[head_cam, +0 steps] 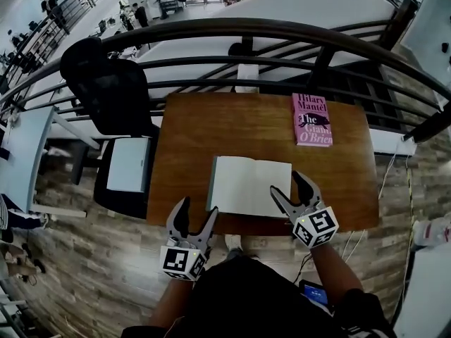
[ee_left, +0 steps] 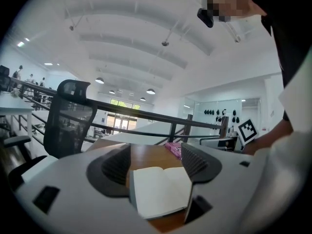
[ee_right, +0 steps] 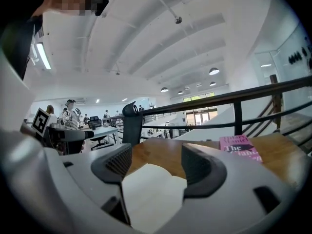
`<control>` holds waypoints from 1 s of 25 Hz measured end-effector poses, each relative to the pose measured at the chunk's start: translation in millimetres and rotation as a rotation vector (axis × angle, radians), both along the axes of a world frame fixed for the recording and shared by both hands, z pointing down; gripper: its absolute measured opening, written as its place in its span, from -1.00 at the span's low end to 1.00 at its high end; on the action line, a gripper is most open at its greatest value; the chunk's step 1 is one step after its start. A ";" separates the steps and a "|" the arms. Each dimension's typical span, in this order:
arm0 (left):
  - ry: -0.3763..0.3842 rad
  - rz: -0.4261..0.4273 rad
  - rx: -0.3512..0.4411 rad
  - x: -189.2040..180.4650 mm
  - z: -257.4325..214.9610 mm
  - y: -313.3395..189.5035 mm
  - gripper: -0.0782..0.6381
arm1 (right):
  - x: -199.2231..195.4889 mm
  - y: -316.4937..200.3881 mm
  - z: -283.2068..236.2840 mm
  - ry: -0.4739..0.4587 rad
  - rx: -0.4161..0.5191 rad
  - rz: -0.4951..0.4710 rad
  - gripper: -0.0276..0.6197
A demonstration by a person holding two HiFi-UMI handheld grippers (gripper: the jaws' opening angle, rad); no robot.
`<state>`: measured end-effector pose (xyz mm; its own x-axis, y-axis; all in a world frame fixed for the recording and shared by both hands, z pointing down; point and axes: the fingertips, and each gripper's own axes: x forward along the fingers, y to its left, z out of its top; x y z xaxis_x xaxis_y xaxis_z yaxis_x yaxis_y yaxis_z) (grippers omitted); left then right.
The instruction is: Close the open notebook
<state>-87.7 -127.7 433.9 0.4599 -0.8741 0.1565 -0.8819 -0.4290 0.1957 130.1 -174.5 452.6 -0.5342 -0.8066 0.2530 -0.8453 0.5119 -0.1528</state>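
Observation:
An open notebook [head_cam: 250,186] with blank white pages lies flat near the front edge of the brown wooden table [head_cam: 190,129]. My left gripper [head_cam: 196,214] hovers open at the notebook's front left corner, just off the table edge; its own view shows the notebook [ee_left: 161,189] beyond its empty jaws. My right gripper [head_cam: 292,185] is open over the notebook's right page edge, and its own view shows the white pages [ee_right: 153,189] between and beyond its jaws [ee_right: 156,167]. Neither gripper holds anything.
A pink paperback [head_cam: 311,118] lies at the table's far right. A black office chair [head_cam: 116,118] stands left of the table. A dark metal railing [head_cam: 282,34] runs behind the table's far edge. Cables trail on the wood floor at right.

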 end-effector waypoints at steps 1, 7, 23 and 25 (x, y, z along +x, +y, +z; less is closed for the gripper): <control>0.000 0.003 -0.008 -1.8 2.8 -2.6 0.12 | -4.6 -5.6 5.1 0.013 -0.009 -0.014 0.07; -0.010 0.029 -0.053 -11.1 22.9 -18.0 0.12 | -32.7 -40.1 55.6 0.112 -0.109 -0.150 0.09; -0.006 0.034 -0.202 -36.7 74.5 -19.1 0.12 | -84.9 -93.6 168.5 0.356 -0.343 -0.525 0.28; -0.009 0.036 -0.221 -40.7 81.8 -17.3 0.12 | -90.1 -95.0 175.0 0.400 -0.352 -0.568 0.29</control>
